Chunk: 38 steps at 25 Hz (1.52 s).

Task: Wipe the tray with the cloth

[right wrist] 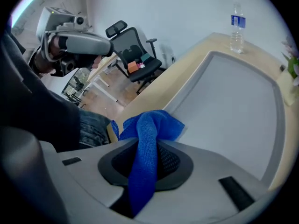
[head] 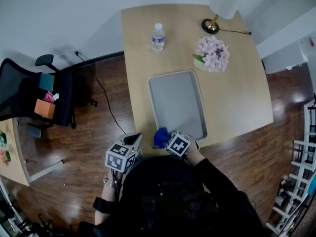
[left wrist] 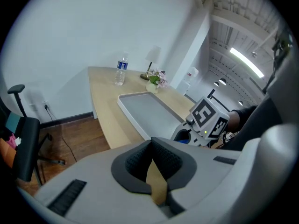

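Note:
A grey tray [head: 175, 102] lies lengthwise on the middle of the wooden table [head: 237, 98], with nothing on it. My right gripper [head: 167, 138] is at the tray's near left corner, by the table's front edge, shut on a blue cloth [head: 159, 136]. In the right gripper view the cloth [right wrist: 147, 125] bunches out between the pads of that gripper [right wrist: 148, 148], over the tray's [right wrist: 233, 106] near rim. My left gripper [head: 134, 140] hovers just left of the table's front corner, above the floor. Its pads [left wrist: 140, 160] meet at the tips with nothing between them.
A water bottle [head: 158, 36] stands at the table's far left. A pot of pink flowers [head: 213, 53] and a lamp [head: 217, 14] stand at the far right. A black office chair [head: 34, 95] with items on it is to the left, on the wood floor.

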### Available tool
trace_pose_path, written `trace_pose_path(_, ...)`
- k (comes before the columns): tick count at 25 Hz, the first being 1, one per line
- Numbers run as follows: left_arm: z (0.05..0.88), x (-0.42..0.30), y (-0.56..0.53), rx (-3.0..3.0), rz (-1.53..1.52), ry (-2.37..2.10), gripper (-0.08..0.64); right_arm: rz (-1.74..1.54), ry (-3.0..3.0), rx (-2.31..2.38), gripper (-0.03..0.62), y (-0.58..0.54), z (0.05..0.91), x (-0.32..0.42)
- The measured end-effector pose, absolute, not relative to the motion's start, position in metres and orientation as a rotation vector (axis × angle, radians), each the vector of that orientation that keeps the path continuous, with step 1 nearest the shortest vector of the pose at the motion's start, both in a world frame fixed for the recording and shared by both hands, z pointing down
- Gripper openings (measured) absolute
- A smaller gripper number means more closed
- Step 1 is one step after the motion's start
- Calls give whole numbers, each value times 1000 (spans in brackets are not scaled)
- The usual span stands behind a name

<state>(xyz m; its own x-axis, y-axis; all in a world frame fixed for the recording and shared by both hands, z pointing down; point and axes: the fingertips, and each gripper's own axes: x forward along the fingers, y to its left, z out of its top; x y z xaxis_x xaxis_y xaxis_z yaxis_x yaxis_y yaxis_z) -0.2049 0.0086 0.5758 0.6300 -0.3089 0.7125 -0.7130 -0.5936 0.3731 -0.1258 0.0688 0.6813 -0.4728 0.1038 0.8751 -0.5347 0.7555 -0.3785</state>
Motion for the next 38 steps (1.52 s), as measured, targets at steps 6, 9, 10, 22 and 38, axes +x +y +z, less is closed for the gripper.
trace_pose_path(6, 573, -182, 12, 2211, 817, -775, 5, 845, -1945, 218, 81, 95, 677, -122)
trace_pose_path(9, 568, -177, 10, 2216, 816, -795, 5, 863, -2023, 388, 81, 56, 660, -108)
trace_pose_path(10, 566, -178, 8, 2220, 818, -808, 5, 856, -2053, 487, 81, 33, 652, -101)
trace_pose_path(22, 554, -209, -5, 2135, 836, -982, 5, 733, -2138, 968, 81, -180, 631, -121)
trace_pose_path(38, 555, -199, -46, 2108, 841, -991, 5, 713, -1997, 1053, 81, -218, 679, -135)
